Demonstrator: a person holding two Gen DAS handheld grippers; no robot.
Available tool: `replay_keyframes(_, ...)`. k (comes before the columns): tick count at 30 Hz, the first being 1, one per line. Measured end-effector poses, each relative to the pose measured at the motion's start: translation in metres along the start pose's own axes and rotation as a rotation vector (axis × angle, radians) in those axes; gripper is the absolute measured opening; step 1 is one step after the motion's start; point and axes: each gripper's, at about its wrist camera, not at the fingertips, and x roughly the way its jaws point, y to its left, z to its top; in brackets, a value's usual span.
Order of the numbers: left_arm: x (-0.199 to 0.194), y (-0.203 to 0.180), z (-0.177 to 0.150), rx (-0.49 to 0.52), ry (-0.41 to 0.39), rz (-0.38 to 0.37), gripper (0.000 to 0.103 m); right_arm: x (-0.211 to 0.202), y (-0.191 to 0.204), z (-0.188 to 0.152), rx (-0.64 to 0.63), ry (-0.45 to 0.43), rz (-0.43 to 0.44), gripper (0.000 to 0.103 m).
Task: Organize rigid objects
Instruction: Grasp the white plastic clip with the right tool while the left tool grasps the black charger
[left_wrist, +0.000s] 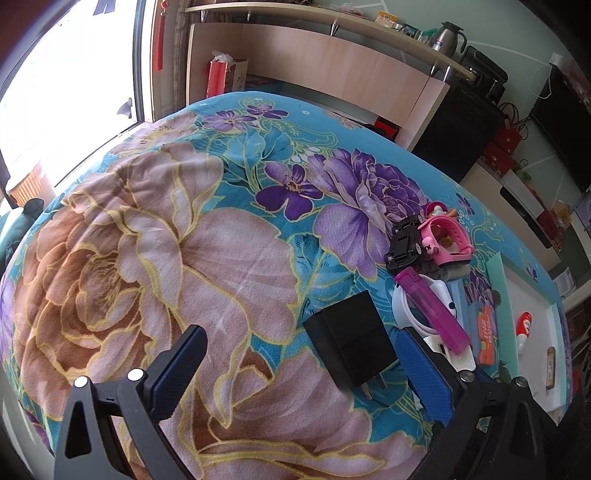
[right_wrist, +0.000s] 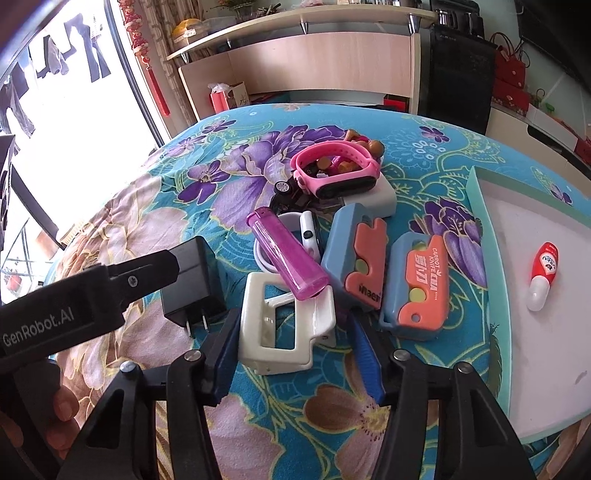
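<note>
A white claw hair clip (right_wrist: 258, 295) lies on the flowered blanket between the blue pads of my right gripper (right_wrist: 293, 321). The left pad is at its side and a small gap shows on the right, so this gripper is open. A purple lighter (right_wrist: 286, 254) rests across the clip's far end. My left gripper (left_wrist: 299, 334) is open, with a black plug charger (left_wrist: 351, 343) lying between its fingers, nearer the right one. In the right wrist view one of its fingers (right_wrist: 147, 275) crosses over the charger (right_wrist: 192, 273).
Behind the clip is a pile: a pink watch (right_wrist: 336, 170), a black toy car (right_wrist: 288, 192) and two blue-and-orange toy knives (right_wrist: 417, 284). A white tray with a teal rim (right_wrist: 487, 236) at the right holds a small red-and-white bottle (right_wrist: 543, 277). A hand (right_wrist: 62, 406) shows lower left.
</note>
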Motion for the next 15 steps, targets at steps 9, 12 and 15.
replay_keyframes(9,0.018,-0.017,0.003,0.026,0.023,-0.016,0.102,0.003,-0.004,0.0,0.007,0.007,0.008,0.052)
replay_keyframes(12,0.023,-0.019,0.004,0.031,0.029,-0.015,0.102,0.004,-0.004,0.0,0.004,0.008,0.006,0.052)
replay_keyframes(15,0.027,-0.021,0.004,0.051,0.034,0.014,0.093,0.004,-0.004,0.0,0.004,0.009,0.005,0.052)
